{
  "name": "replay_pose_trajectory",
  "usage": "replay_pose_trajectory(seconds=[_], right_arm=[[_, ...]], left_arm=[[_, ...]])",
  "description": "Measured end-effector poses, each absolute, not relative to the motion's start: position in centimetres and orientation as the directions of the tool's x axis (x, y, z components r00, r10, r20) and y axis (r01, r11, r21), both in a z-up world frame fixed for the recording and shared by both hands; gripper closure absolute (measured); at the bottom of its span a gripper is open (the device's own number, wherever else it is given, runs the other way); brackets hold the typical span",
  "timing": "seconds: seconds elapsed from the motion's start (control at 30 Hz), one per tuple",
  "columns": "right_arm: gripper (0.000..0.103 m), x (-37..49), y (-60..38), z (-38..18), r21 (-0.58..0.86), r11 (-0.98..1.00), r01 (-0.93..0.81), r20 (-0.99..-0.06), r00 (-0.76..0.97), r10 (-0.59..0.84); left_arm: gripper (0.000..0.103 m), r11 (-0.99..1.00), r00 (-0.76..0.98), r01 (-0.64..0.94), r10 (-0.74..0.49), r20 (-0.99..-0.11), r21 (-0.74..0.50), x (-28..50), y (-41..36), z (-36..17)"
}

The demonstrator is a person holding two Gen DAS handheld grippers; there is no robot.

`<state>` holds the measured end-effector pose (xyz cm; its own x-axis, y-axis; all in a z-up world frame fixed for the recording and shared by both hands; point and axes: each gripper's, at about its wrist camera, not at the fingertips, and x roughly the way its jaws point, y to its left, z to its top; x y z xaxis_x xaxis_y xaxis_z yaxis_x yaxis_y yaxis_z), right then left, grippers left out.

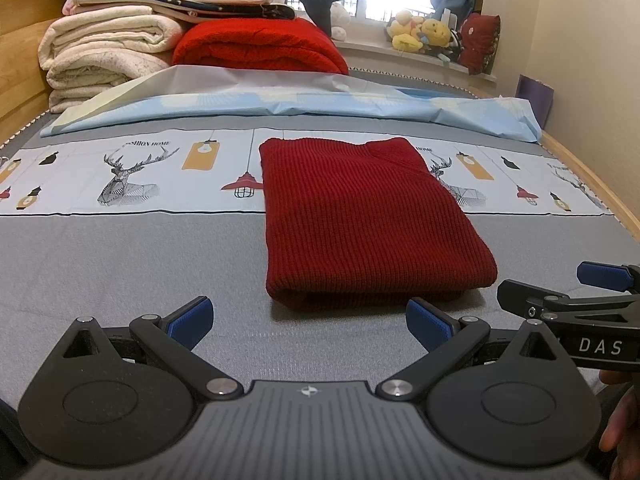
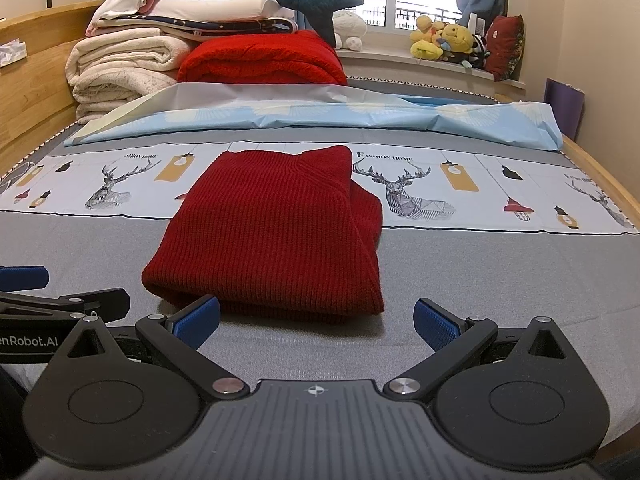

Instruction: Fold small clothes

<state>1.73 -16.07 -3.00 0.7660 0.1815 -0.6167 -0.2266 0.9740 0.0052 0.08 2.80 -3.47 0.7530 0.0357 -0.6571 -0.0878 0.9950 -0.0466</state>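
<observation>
- Both hand-held grippers hang low over the near edge of the bed: the left gripper (image 1: 308,322) and the right gripper (image 2: 318,322) each have their blue pads spread wide with nothing between them.
- Neither touches cloth; the gap to the garment suggests the grasping is over and they are backed off side by side, the right gripper's side showing at the right edge of the left wrist view, the left one's at the left edge of the right wrist view.
- Just beyond the pads lies the dark red knit sweater (image 1: 360,220), folded into a compact rectangle on the grey bedsheet (image 1: 120,264), its far end across the printed deer band (image 2: 408,192). By my judgement the fold is essentially finished.
- From the left wrist the bundle reads as one tidy block; the right wrist view shows its right side, where a lower layer (image 2: 370,216) bulges out from under the top one.
- Further back a pale blue sheet (image 2: 320,118) lies across the bed, probably pushed aside for working room.
- Behind it a stack of folded blankets (image 1: 108,48) stands against the wooden frame, with plush toys (image 2: 444,42) on the windowsill.
</observation>
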Motion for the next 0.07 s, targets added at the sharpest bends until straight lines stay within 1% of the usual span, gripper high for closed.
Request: replay_pose_trajectory(seconds=[0.07], right_arm=[[0.001,1.75,-16.15,-3.03,0.005,0.974,-0.228,-0.617,0.766,0.182]], left_arm=[[0.000,0.995,0.750,-0.086,0.033,-0.660,-0.047,0.15,3.02,-3.62]])
